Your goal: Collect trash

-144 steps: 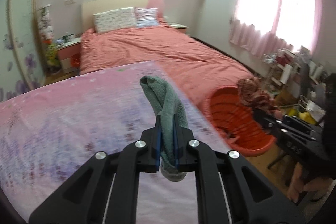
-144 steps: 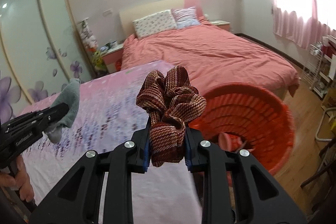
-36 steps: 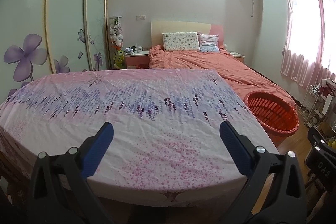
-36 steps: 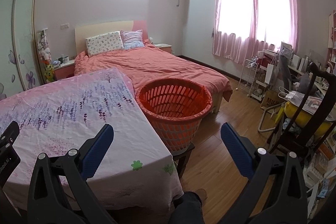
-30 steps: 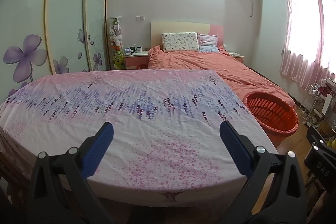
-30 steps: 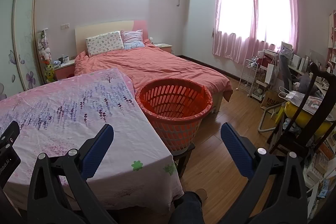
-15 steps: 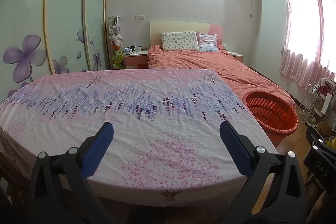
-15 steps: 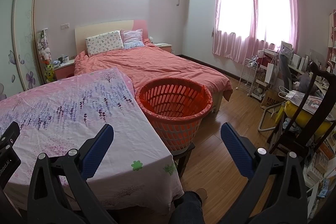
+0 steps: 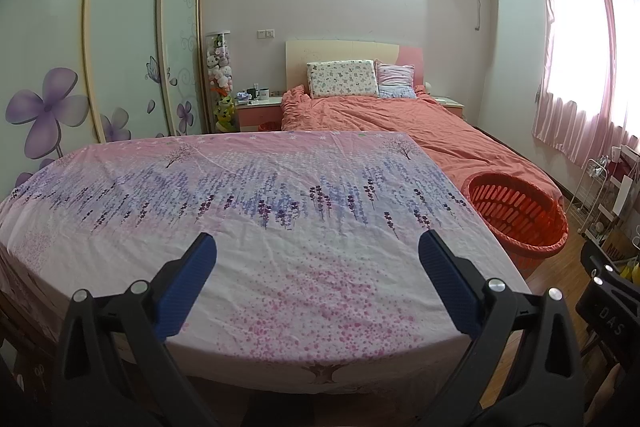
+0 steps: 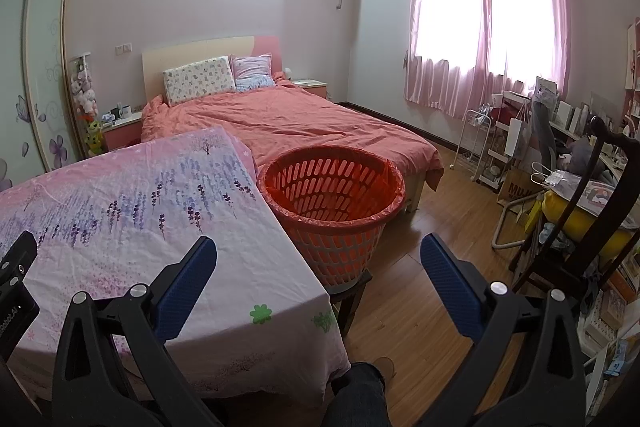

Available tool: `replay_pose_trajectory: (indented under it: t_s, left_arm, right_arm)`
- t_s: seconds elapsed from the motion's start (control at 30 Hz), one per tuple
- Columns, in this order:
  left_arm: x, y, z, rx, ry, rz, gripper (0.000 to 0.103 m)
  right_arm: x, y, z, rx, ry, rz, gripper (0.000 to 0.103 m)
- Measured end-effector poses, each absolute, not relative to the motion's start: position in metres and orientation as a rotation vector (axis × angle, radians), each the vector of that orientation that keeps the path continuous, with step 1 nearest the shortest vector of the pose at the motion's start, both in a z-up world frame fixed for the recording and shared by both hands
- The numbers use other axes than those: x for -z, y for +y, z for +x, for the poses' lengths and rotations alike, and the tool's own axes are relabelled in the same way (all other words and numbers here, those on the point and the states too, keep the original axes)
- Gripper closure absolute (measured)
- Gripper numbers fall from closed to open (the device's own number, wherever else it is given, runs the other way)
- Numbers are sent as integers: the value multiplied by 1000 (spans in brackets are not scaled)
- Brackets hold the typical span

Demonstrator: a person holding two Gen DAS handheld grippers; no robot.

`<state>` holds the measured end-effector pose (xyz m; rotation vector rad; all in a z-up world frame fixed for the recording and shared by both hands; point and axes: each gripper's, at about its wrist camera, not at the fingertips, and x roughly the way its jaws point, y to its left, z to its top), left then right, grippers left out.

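Basket (image 10: pixel 332 187) unmoved, hand-held grippers unchanged

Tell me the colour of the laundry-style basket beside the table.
Orange-red basket, best seen from the right wrist view.

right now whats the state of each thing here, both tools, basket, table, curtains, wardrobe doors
left tool: open wide, holding nothing
right tool: open wide, holding nothing
orange basket: upright on a low stool beside the table, contents not visible
table: covered by a floral cloth, nothing lying on it
curtains: drawn across the window
wardrobe doors: slid shut
bed: made, two pillows at the headboard
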<state>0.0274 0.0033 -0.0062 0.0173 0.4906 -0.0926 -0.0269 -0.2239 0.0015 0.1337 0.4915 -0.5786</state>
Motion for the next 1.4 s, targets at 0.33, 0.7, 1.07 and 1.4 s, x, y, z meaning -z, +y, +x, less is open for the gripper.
replay_pose_trajectory:
  t_s: [0.33,0.7,1.07,1.4]
  left_arm:
    - [6,3,27,92,491,18,4]
    - [7,3,27,89,492,20,4]
    - [9,7,28,84,494,28,4]
    - [10,9,30,82,494,30,4]
  right_arm:
    - [-2,-225,-27,578,493,134,2]
    - [-2,-224,-27,578,494,135,2]
    - [-1,-223,-28,578,497,135,2]
    - [-2,-223,-26,578,498,135,2]
